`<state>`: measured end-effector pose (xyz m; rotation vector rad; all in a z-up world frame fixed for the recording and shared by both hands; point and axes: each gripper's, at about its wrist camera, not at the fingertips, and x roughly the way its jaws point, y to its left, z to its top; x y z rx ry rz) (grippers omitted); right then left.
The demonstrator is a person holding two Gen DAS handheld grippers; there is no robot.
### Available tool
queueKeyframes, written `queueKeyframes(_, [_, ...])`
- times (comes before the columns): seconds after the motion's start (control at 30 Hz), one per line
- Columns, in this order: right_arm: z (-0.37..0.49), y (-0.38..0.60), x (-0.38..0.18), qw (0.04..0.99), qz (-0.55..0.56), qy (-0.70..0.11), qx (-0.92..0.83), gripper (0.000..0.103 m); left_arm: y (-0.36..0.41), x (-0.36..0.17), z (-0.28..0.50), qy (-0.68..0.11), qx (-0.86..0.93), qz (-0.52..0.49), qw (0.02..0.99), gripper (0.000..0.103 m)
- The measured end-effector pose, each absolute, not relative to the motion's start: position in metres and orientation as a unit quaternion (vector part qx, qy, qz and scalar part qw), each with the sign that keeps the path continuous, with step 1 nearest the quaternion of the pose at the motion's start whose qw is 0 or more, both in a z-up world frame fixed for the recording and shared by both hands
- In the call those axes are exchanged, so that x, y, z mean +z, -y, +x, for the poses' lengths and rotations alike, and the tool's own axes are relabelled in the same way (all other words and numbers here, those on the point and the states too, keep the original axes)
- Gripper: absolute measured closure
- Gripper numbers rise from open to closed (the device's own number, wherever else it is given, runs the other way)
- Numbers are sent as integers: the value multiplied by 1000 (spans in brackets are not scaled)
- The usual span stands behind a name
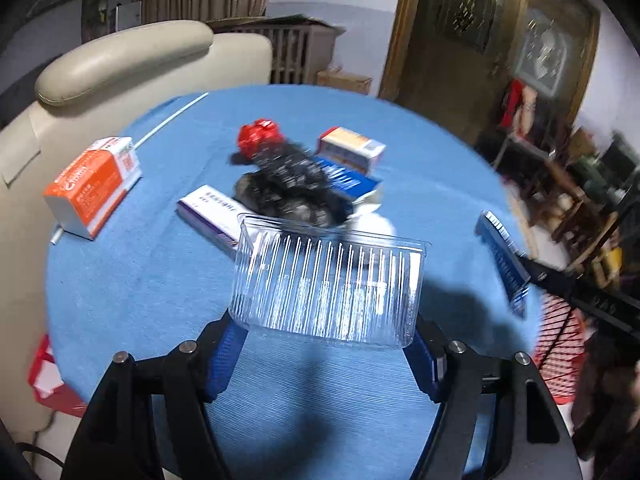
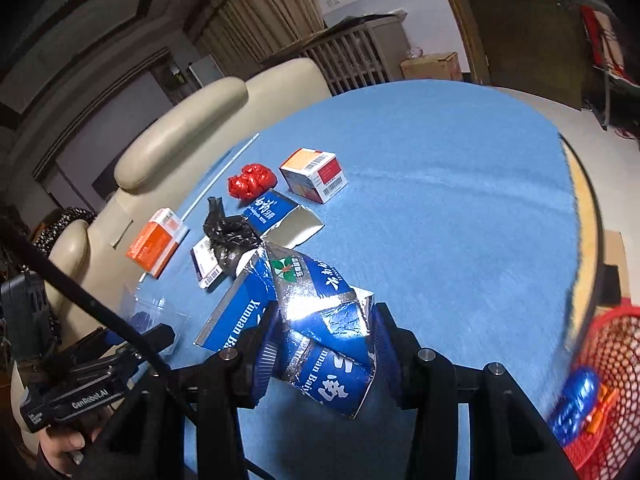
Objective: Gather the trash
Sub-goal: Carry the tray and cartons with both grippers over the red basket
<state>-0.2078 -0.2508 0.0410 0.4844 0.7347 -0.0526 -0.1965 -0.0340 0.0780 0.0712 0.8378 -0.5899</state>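
Over the blue table (image 1: 140,280), the left gripper (image 1: 328,336) squeezed a clear plastic tray (image 1: 328,284), and the right gripper (image 2: 322,346) squeezed a torn blue carton (image 2: 320,320). The slippery tray might pop out. The red basket (image 2: 612,360) sat just past the table's right edge, with open room to get there.

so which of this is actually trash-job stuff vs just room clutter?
Job:
clear plastic tray in left hand-held gripper
torn blue carton in right hand-held gripper
black bag
red wrapper
orange box
red mesh basket

Clutter:
beige armchair
radiator
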Motion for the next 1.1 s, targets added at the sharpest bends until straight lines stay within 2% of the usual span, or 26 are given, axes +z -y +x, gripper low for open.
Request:
queueKeyframes(0.23, [-256,258,55,913,256,-317,-34,55,50,102,-222,-374,-280,63,882,30])
queueKeyframes(0.5, [-298,277,63,915,279,-287,-54,55,87,102,-233,-391,-260,111,876,30])
queueKeyframes(1.1, [-377,325,73,912,315,-235,-119,55,178,115,-275,-369,-318,168,857,30])
